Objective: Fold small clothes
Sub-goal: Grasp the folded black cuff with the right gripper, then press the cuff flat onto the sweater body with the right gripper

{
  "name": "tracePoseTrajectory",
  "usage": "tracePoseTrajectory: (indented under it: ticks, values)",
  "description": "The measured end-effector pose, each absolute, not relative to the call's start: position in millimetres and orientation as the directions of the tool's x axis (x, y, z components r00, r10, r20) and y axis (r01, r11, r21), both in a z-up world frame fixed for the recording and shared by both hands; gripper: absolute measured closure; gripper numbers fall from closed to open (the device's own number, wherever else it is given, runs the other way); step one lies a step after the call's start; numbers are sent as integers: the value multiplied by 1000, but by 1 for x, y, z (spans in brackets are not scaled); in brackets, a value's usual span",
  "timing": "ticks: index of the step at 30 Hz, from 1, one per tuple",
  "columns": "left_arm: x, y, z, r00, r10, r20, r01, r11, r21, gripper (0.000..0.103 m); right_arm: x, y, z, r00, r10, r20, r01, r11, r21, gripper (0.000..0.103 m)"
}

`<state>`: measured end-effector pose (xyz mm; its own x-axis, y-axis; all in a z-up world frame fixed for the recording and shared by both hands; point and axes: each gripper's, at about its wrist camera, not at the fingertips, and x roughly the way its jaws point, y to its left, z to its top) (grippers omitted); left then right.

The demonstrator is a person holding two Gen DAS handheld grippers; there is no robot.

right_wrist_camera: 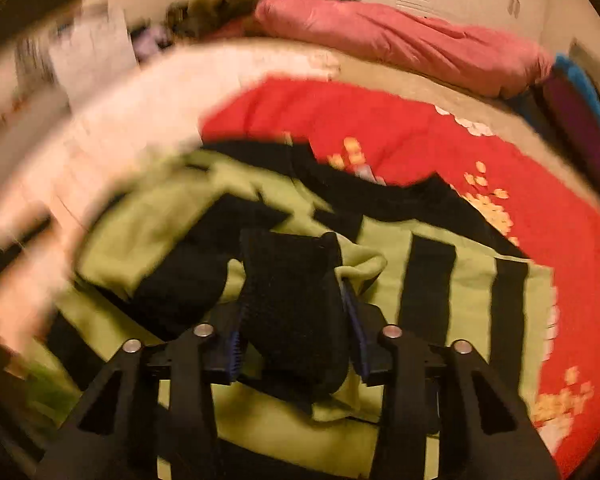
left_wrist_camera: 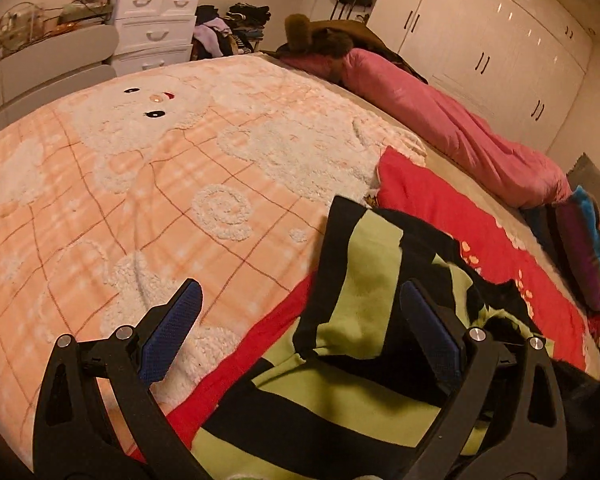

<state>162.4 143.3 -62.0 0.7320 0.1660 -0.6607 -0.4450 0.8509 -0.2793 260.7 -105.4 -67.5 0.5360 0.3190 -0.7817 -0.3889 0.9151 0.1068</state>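
A small green and black striped garment (left_wrist_camera: 352,272) lies on a red cloth (left_wrist_camera: 440,208) on the bed. My left gripper (left_wrist_camera: 300,300) is open, its blue pads wide apart, held over the garment's left part with nothing between them. In the right wrist view, which is blurred by motion, my right gripper (right_wrist_camera: 296,312) is shut on a bunched black cuff of the garment (right_wrist_camera: 296,304), lifted above the rest of the striped garment (right_wrist_camera: 428,280).
A peach fleece blanket (left_wrist_camera: 140,184) with a white bear pattern covers the bed's left. A pink quilt (left_wrist_camera: 440,112) lies rolled along the far side. White drawers (left_wrist_camera: 156,28), a clothes pile and white wardrobes (left_wrist_camera: 492,36) stand beyond.
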Motion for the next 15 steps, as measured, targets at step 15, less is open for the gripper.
tracePoseTrajectory:
  ticks: [15]
  values:
    - [161, 142, -59, 748, 148, -647, -423, 858, -293, 10, 278, -248, 12, 618, 715, -327, -294, 596, 748, 65]
